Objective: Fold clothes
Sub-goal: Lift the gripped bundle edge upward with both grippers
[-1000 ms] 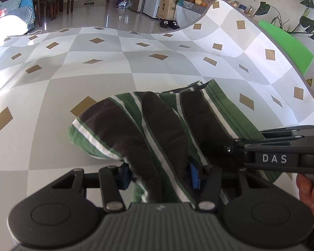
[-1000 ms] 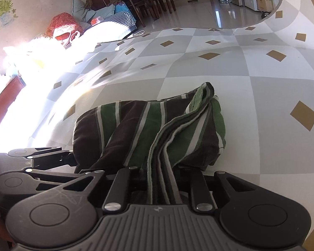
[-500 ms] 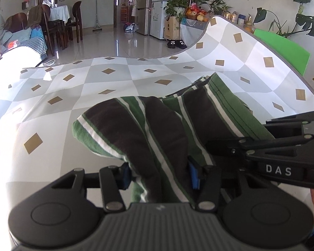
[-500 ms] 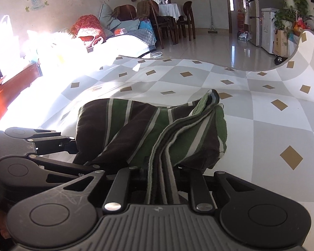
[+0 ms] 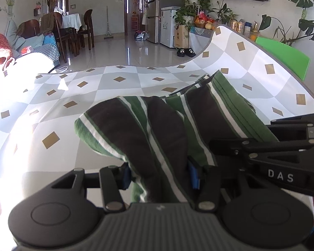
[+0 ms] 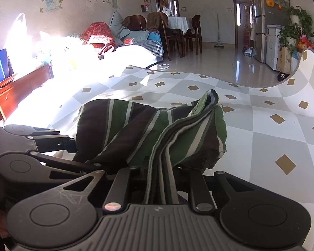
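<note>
Both black two-finger grippers clamp the near edge of a green, dark-brown and white striped cloth garment (image 5: 157, 125), bunched into a thick bundle on the grey-and-white checked tablecloth (image 5: 115, 87). Left gripper (image 5: 158, 174) pinches a fat fold; right gripper (image 6: 161, 179) grips a stack of layered hems. Likely holding paired corners so layers stay aligned. Far end rests on the table, bare cloth all around, far table edge well apart.

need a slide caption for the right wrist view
Right gripper clamps the layered edge of a folded green-striped garment over the checkered table, left gripper alongside.
</note>
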